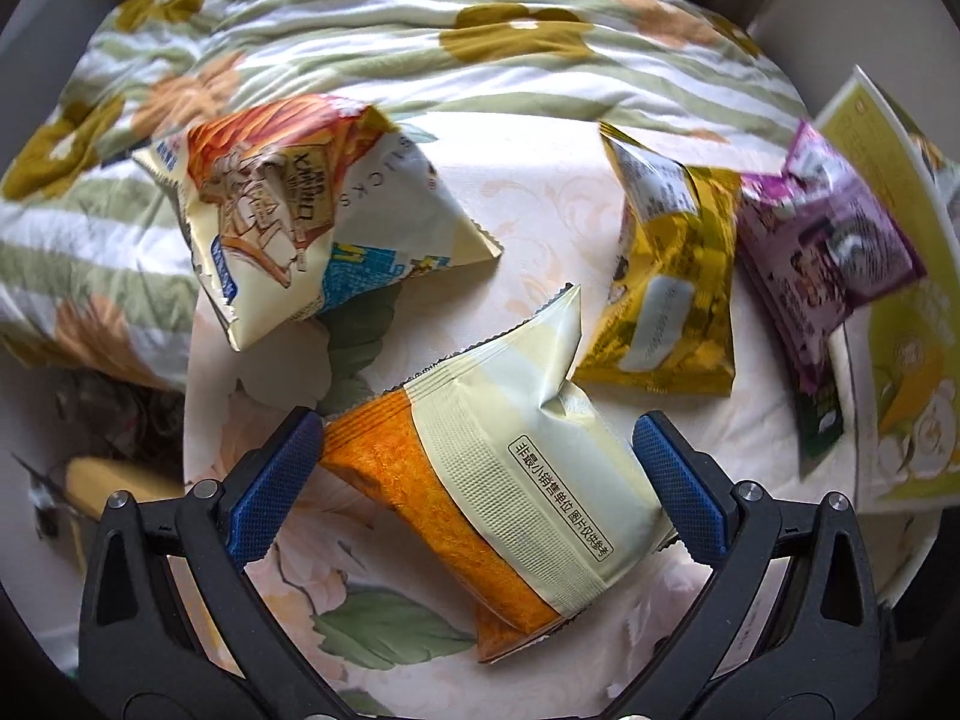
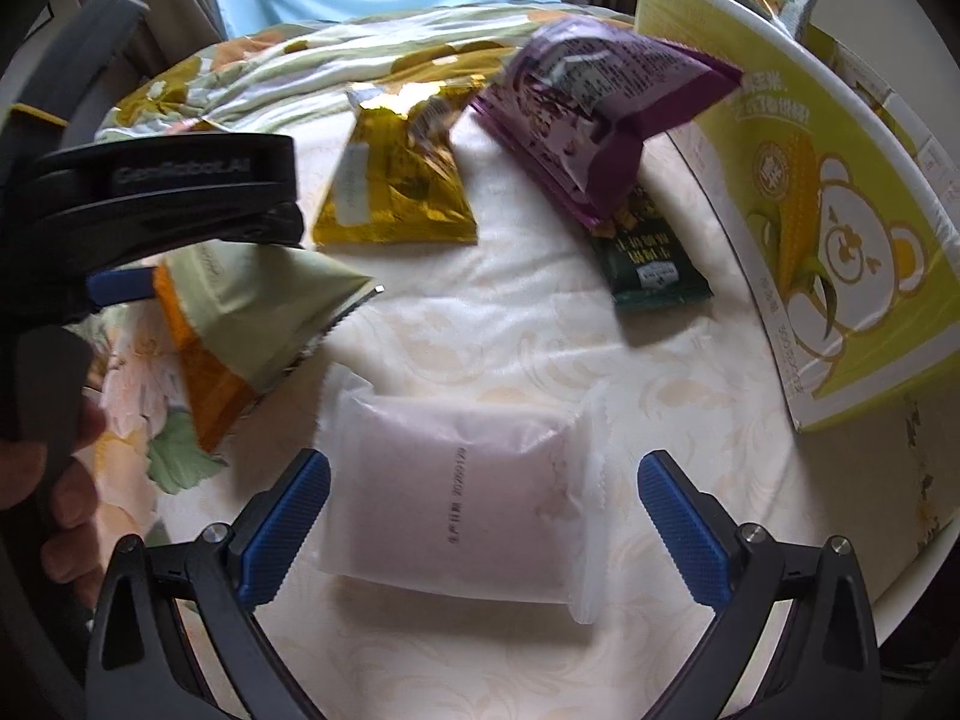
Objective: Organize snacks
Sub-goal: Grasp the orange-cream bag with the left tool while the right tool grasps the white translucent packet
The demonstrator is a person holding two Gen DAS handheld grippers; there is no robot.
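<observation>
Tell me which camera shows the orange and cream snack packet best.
The left wrist view: the orange and cream packet fills the space between the left gripper's open blue fingers, printed label readable. The right wrist view shows only part of it, blurred, off to one side under the other gripper's body.

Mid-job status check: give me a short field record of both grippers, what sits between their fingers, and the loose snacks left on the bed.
left gripper: open, fingers either side of the orange-and-cream packet, which looks lifted off the sheet
right gripper: open, straddling the translucent white packet lying flat
loose snacks: yellow packet; purple packet resting on the dark green packet; orange-and-blue packet
container: yellow-green corn box at right
surface: floral bedsheet
</observation>
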